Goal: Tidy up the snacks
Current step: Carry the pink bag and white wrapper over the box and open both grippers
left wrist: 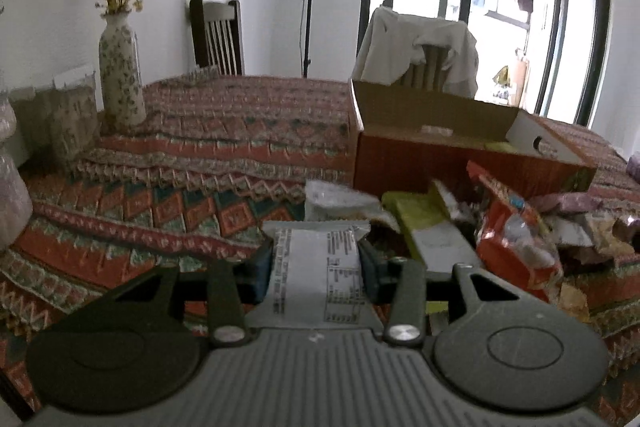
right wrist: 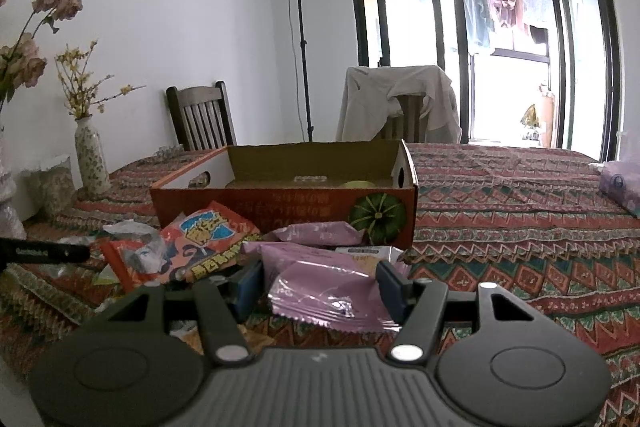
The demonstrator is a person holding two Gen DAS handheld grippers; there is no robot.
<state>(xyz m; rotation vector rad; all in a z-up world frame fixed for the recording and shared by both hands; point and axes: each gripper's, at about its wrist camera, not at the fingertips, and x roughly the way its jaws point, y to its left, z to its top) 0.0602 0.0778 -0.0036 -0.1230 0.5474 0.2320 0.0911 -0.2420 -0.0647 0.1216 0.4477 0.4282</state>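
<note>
In the left wrist view my left gripper point(left wrist: 316, 269) is shut on a white snack packet point(left wrist: 316, 247) with printed text, its pads pressing both sides. Behind it lies a heap of snacks point(left wrist: 512, 231), with a green packet point(left wrist: 420, 215) among them. The open cardboard box point(left wrist: 440, 163) stands beyond the heap. In the right wrist view my right gripper point(right wrist: 320, 287) is shut on a pink foil packet point(right wrist: 320, 283), just in front of the same box point(right wrist: 280, 203), which has a pumpkin picture on it. A red packet point(right wrist: 208, 247) and another pink packet point(right wrist: 316, 231) lie before the box.
A patterned cloth point(left wrist: 180, 147) covers the table. A flowered vase point(left wrist: 120, 79) and a clear container point(left wrist: 60, 115) stand at the far left. Two chairs point(right wrist: 200, 115) stand behind the table, one draped with a white garment point(right wrist: 396, 103). A purple bag point(right wrist: 620, 183) lies far right.
</note>
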